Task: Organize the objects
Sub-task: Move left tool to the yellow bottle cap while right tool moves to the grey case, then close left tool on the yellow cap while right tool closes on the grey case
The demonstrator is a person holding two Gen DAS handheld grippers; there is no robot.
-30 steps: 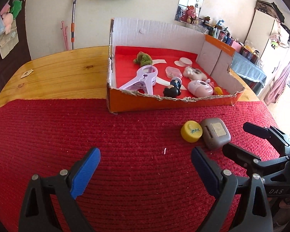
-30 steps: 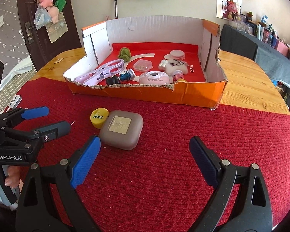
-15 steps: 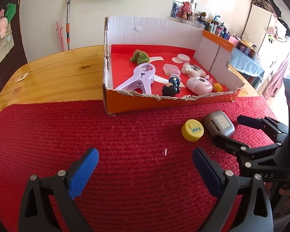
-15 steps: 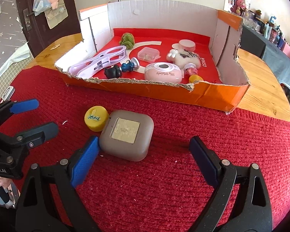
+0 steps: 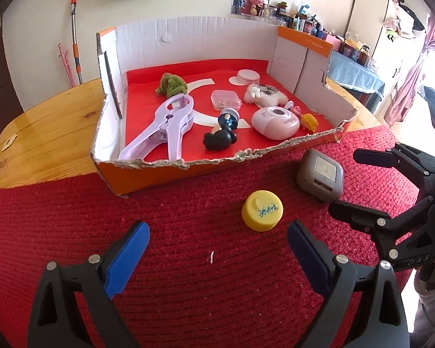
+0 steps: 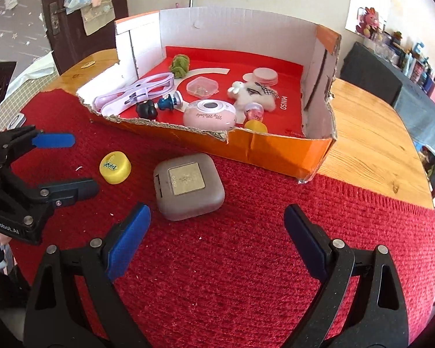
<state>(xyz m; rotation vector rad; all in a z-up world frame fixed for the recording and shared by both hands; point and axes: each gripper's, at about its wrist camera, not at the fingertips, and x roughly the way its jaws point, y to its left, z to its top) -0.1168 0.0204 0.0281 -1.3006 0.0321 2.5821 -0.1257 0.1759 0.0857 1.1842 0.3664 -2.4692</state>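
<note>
Wooden counter (image 6: 371, 133), red mat (image 6: 246, 261). Cardboard box (image 6: 275, 150) at 12 o'clock, part filled. Loose: grey case (image 6: 190, 185), yellow cap (image 6: 114, 167) at its 9 o'clock. Right tool (image 6: 216, 235) spread wide, empty, near case; left tool (image 5: 217, 249) likewise, near cap. Step: approach. Next: straddle case, close, lift into box.

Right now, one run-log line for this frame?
left claw: open, empty | right claw: open, empty, nearing grey case | yellow cap: on red mat | cardboard box: partly filled
</note>
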